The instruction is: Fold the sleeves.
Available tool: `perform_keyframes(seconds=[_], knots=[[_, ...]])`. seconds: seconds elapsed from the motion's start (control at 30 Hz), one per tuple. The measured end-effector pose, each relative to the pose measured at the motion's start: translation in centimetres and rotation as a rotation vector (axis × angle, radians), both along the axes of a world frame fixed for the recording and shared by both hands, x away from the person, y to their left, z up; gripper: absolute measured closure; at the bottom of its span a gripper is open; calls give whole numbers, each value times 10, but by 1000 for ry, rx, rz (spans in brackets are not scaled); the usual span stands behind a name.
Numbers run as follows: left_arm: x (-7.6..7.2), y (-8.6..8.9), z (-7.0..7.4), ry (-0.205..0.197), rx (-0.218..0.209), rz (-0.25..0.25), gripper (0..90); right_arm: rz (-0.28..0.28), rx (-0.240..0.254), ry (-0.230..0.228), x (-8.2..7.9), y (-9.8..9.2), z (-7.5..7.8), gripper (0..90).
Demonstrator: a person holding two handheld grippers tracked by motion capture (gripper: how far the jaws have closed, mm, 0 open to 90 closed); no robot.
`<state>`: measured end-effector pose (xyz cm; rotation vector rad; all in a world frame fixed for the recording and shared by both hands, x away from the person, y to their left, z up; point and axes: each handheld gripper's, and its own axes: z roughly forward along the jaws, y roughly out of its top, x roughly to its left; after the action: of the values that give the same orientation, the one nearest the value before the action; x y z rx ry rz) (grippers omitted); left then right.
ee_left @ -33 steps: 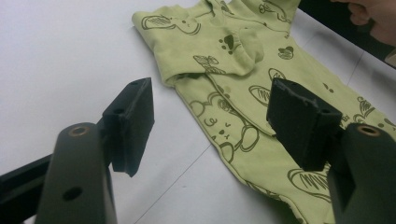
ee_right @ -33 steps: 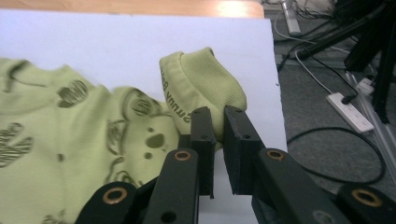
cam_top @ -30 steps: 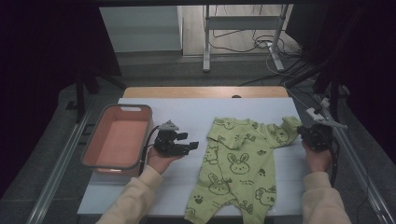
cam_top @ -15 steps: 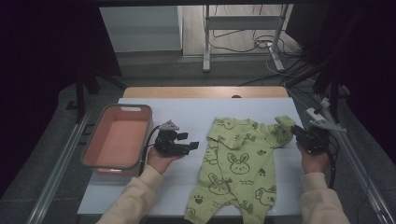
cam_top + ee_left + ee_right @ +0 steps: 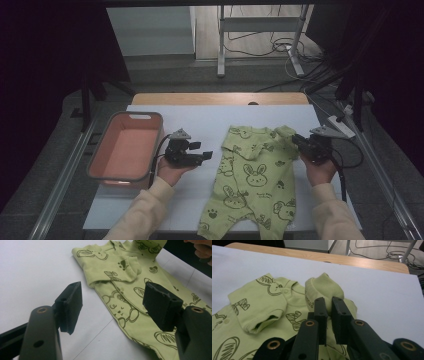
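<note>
Right tool (image 5: 299,142): jaws nearly closed, pinching the cuff of one sleeve (image 5: 325,291) of the green baby romper (image 5: 252,177). In the right gripper view the pinched sleeve stands up as a small hump directly ahead of the jaws and lies folded inward over the chest of the garment. The neckline with its snap button sits just left of the jaws in that view; the other sleeve (image 5: 259,312) lies flat farther left.

Left tool (image 5: 200,156): jaws stand wide apart, nothing between them. It is held above the white worktop (image 5: 200,117), jaws pointing toward the romper, just short of its near edge. In the left gripper view the romper's folded sleeve and printed front lie ahead, between and to the right of the jaws; bare worktop lies under the left jaw.

Romper: spread flat between the two tools, rabbit and paw prints facing up, legs toward the person.

Pink basket (image 5: 106,150): on the far side of the left tool from the romper, just beside the hand (image 5: 172,172) holding it.
</note>
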<state>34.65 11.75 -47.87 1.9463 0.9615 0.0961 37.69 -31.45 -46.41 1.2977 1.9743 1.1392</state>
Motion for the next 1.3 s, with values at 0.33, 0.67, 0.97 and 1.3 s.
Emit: perform_keyframes(seconds=[0.33, 0.67, 0.97, 1.3], knots=[[1, -1, -1, 4, 6, -3, 323, 21, 4, 2, 1, 10, 0, 822], [1, -2, -1, 4, 8, -4, 323, 38, 1, 0, 4, 23, 0, 822], [1, -1, -1, 5, 8, -3, 323, 61, -15, 3, 8, 41, -1, 822], [1, 0, -1, 3, 10, -2, 322, 79, -39, 18, 13, 63, -8, 824]])
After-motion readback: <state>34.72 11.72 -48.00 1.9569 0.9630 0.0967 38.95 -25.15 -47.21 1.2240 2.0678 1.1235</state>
